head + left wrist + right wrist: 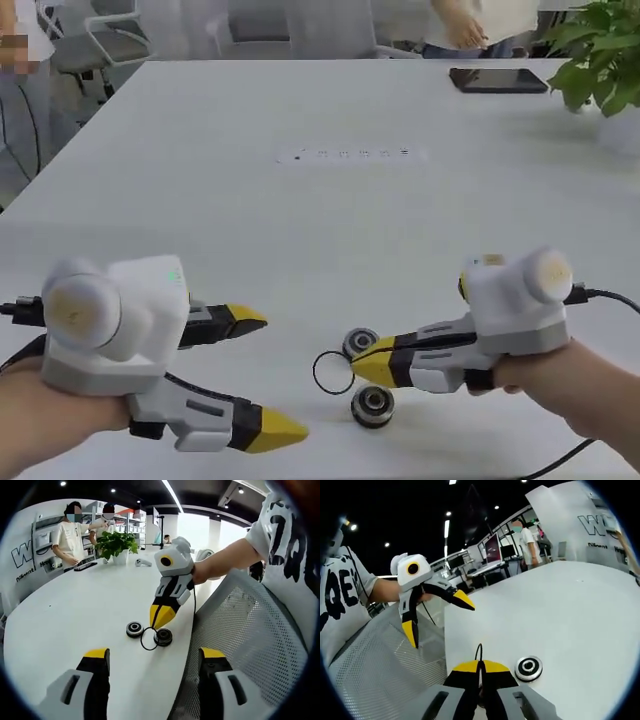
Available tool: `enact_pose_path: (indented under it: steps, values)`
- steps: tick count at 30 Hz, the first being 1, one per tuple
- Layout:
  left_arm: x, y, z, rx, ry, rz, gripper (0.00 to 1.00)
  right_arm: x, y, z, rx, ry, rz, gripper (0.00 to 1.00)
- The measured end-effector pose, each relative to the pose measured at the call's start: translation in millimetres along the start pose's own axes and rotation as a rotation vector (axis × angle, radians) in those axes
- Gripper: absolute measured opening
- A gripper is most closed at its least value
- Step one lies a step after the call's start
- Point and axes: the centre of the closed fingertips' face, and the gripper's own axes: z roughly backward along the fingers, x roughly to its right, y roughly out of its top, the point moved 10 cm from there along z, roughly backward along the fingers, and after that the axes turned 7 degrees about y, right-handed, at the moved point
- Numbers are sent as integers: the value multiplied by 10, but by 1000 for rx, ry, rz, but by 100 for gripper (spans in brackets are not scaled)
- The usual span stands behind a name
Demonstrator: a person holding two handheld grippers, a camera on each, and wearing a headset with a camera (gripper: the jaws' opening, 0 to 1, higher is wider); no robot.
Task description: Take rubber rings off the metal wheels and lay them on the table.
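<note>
- While one thin black rubber ring (333,372) sits low over the near part of the table (300,230), the right gripper (358,368) has its jaws pressed together on the ring's right edge; whether the ring touches the tabletop cannot be told.
- Two metal wheels (360,343) lie flat beside the ring, one just beyond it and one (372,407) nearer.
- To the left, well apart from the wheels, the left gripper (280,375) holds nothing, its jaws spread wide.
- Farther off are one socket strip (350,154) mid-table, and one dark tablet (498,80) and one leafy plant (600,60) at the far right.
- Two people (70,535) stand beyond the table.
</note>
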Motion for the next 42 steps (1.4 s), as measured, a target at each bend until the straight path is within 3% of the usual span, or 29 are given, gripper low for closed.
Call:
enact_pose_path:
  steps: [22,37,42]
  values:
    - [-76,-46,145,4,52,42,74,51,39,-291,-97,49,39,0]
    - [-63,-105,172,-7,61,59,74,100,-40,-381,-134,7,73,0]
    - [-84,-77,170,1,68,62,74,122,-26,-367,-134,-1,94,0]
